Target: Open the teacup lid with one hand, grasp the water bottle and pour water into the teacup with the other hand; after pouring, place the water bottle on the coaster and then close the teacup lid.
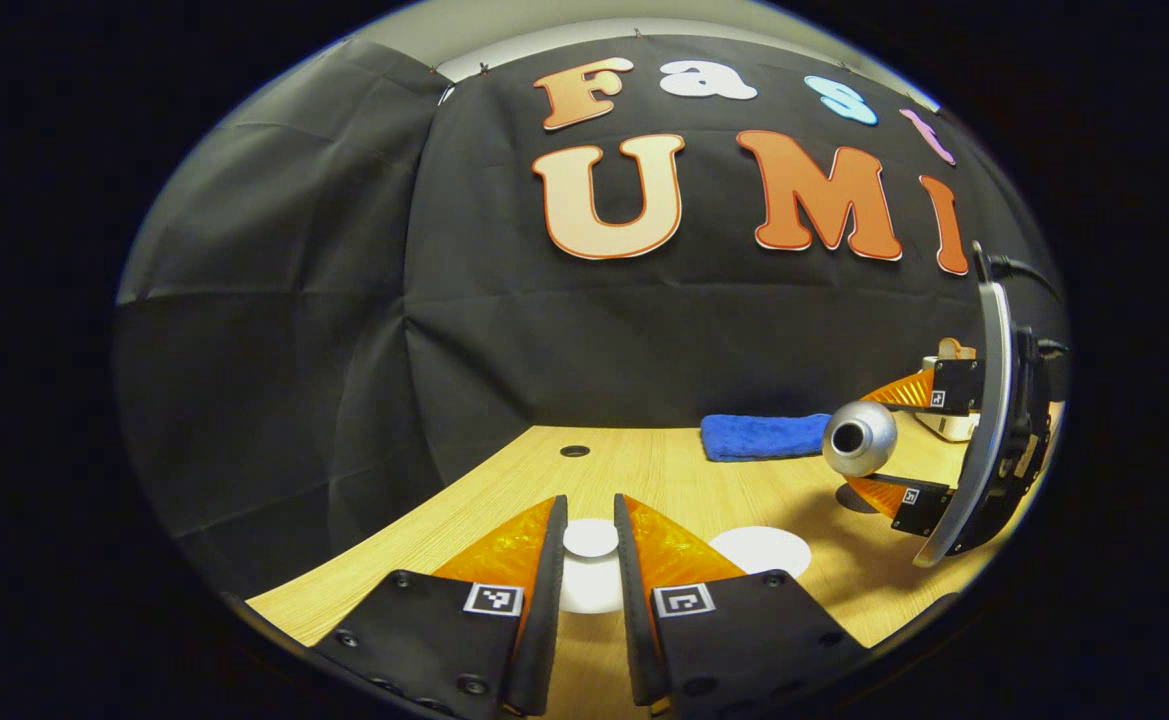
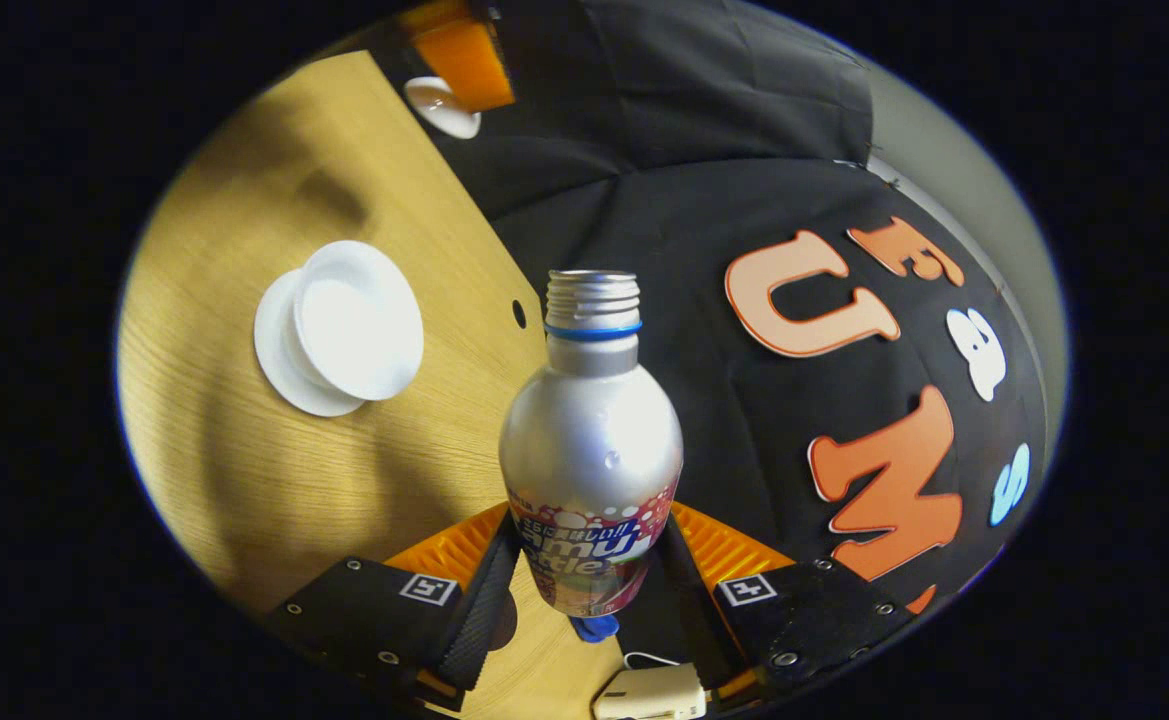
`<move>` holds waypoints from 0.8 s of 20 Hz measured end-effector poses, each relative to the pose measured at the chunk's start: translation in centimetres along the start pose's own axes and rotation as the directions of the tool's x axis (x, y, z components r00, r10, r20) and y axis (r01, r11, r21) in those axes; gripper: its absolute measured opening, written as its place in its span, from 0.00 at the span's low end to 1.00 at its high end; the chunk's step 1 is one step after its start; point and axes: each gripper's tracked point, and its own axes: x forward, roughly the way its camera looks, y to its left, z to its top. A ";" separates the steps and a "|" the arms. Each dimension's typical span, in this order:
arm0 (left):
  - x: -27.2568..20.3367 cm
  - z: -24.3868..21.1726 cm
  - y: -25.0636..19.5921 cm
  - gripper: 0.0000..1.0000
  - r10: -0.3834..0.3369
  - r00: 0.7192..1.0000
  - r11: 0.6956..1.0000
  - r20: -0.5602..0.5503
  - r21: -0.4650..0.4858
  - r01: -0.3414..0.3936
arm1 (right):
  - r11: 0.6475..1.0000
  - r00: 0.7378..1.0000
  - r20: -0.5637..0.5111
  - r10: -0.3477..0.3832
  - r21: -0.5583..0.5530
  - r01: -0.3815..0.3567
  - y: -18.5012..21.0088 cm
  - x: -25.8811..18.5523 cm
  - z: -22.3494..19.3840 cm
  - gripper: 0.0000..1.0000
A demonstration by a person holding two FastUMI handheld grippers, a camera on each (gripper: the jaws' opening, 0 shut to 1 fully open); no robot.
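Two fingers of the left gripper [image 1: 590, 560] are seen at the bottom of the left gripper view, clenched on one small white round teacup lid [image 1: 590, 538], held by its knob above the light wooden table [image 1: 644, 470]; one flat white round coaster [image 1: 762, 549] is seen just right of the fingers on the table; one folded blue cloth [image 1: 759, 437] is seen farther back near the wall; one round hole [image 1: 574, 451] is counted in the tabletop. One silver aluminium water bottle [image 2: 591, 440] with threaded open neck and blue ring is gripped by the right gripper [image 2: 589, 585], both fingers pressed on its labelled lower body; bottle is held off the table, tipped sideways in the left gripper view, mouth facing the camera. One white teacup [image 2: 359, 320] is seen uncovered on one white saucer [image 2: 279, 365] on the table, well apart from the bottle; contents cannot be told. One small cream-coloured box [image 2: 649, 693] is seen at the bottom edge of the right gripper view.
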 end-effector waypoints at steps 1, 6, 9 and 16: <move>0.0 0.4 -0.4 0.34 -0.008 1.000 1.000 0.008 0.001 0.008 | 0.999 1.000 -0.006 -0.005 0.042 0.005 -0.4 -0.2 -0.3 0.80; 0.7 1.9 -3.0 0.34 -0.050 0.998 0.999 0.036 0.005 0.050 | 0.971 0.999 -0.039 -0.020 0.238 0.028 -2.3 0.2 -1.4 0.80; 1.1 2.4 -4.5 0.34 -0.076 0.996 0.997 0.043 0.006 0.075 | 0.939 0.998 -0.054 -0.025 0.342 0.042 -3.1 0.4 -1.5 0.80; 2.6 1.4 -7.8 0.34 -0.131 0.991 0.991 0.016 -0.011 0.131 | 0.810 0.998 -0.067 -0.015 0.585 0.052 -4.6 0.5 -3.0 0.80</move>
